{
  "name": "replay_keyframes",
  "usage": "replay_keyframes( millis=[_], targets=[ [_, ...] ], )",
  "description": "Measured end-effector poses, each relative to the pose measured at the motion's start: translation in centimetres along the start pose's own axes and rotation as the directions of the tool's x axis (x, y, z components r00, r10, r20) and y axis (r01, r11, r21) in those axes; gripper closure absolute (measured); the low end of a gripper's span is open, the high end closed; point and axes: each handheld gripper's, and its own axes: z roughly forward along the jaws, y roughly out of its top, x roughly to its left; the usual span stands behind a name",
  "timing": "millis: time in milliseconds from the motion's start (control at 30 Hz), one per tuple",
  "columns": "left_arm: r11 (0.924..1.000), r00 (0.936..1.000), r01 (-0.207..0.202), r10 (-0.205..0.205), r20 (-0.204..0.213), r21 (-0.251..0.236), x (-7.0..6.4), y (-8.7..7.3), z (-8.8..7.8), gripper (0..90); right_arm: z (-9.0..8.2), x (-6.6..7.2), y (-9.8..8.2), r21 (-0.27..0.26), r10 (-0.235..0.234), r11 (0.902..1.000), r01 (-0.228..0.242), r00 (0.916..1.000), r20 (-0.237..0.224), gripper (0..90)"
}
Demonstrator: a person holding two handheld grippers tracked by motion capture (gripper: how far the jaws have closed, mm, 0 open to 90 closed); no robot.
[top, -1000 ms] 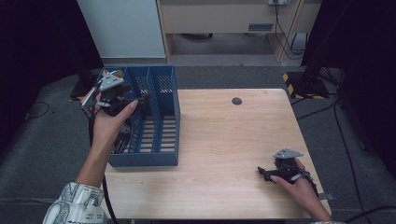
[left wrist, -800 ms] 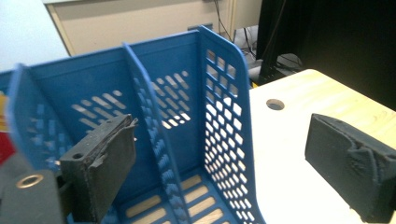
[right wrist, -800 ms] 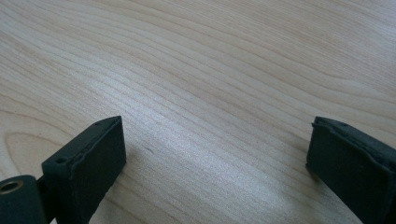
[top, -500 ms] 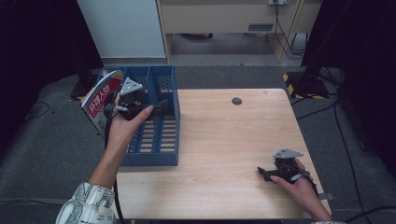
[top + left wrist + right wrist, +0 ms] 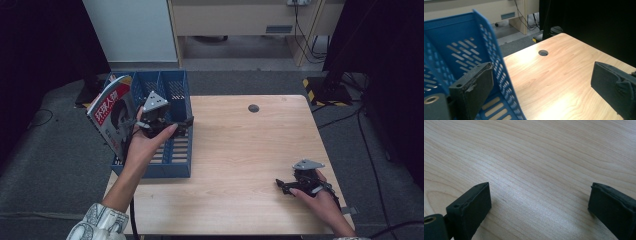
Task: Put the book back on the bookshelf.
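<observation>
The magazine (image 5: 111,116) stands tilted in the left part of the high view, its red-and-white cover facing me, leaning in the leftmost slot of the blue file rack (image 5: 172,167) with its top edge well above the rack's walls. The rack sits at the left edge of the wooden surface (image 5: 240,150), partly overhanging it.

My left gripper (image 5: 182,123) hovers just right of the magazine, over the rack's middle, and I see nothing in its grasp. Its jaws have just been opening and now stand released, wide apart. In the left gripper view one jaw sits over a slotted blue compartment, the other over bare wood, with the rack's right wall (image 5: 499,67) running between them, touched by neither as far as I can tell. Beyond them the round grommet hole (image 5: 543,52) shows in the upper middle of that view.

My right gripper (image 5: 282,184) rests low at the lower right of the high view, on or just above the surface, well apart from the rack. In the right gripper view its jaws are spread wide over plain wood grain, released.
</observation>
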Motion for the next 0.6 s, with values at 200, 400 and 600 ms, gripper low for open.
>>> replay_keyframes(
  millis=[200, 400, 600],
  targets=[
    [0.9993, 0.999, -0.033, 0.032, 0.031, 0.018, -1.3, -0.4, 0.1, 3.4, 0.0, 0.0, 0.0, 0.001, -0.001, 1.0, 0.001, 1.0, 0.0, 4.8],
    [0.9979, 0.9971, -0.053, 0.051, 0.057, 0.037, -2.2, -1.0, 0.8, 2.9, 0.0, 0.0, 0.0, 0.002, -0.002, 1.0, 0.002, 1.0, -0.001, 4.8],
    [0.9967, 0.9957, -0.064, 0.061, 0.07, 0.049, -3.0, -1.6, 1.4, 2.8, 0.0, 0.0, 0.0, 0.001, -0.002, 1.0, 0.002, 1.0, 0.0, 4.8]
  ],
)
